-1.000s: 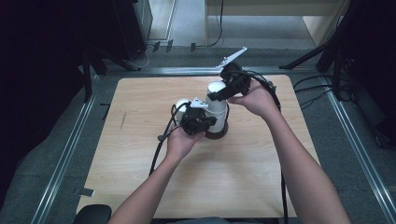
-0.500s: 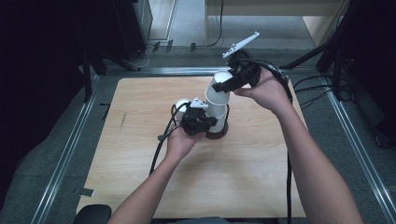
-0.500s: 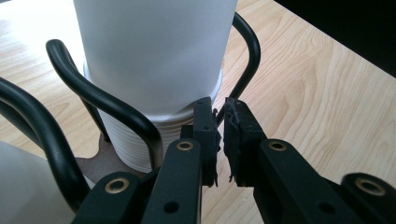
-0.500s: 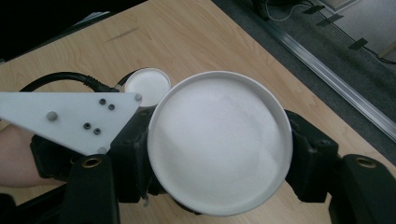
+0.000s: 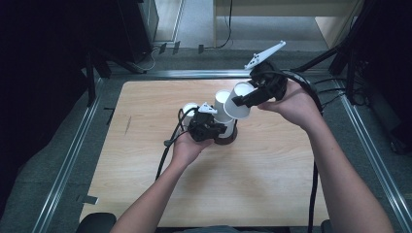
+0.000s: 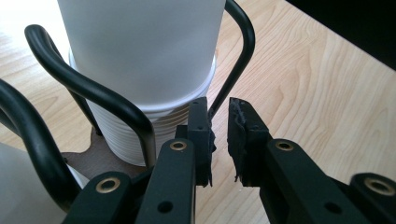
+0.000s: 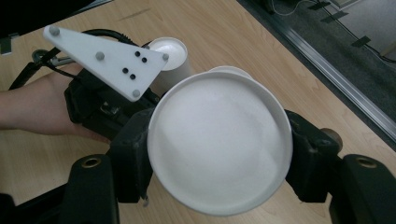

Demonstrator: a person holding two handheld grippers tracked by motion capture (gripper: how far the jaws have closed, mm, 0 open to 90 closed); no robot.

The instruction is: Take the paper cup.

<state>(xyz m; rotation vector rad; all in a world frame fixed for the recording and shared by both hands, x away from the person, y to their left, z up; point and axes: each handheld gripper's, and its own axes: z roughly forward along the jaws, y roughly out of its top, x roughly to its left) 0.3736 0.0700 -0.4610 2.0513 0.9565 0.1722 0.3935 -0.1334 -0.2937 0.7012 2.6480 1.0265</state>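
Observation:
A stack of white paper cups stands in a black wire holder on a brown base at the table's middle. My right gripper is shut on one white cup, held tilted in the air just right of the stack. In the right gripper view that cup sits between the jaws with its closed bottom toward the camera. My left gripper is at the holder's near left side. In the left gripper view its jaws are pinched on a thin wire of the holder, right beside the stack.
Another white cup stands upside down on the wooden table behind the left gripper, also seen as cup. Metal rails border the table. Cables trail from both grippers toward the near edge.
My right gripper has pulled one cup up off the stack and carried it right and slightly down, tilting it. The left gripper and holder have stayed put.

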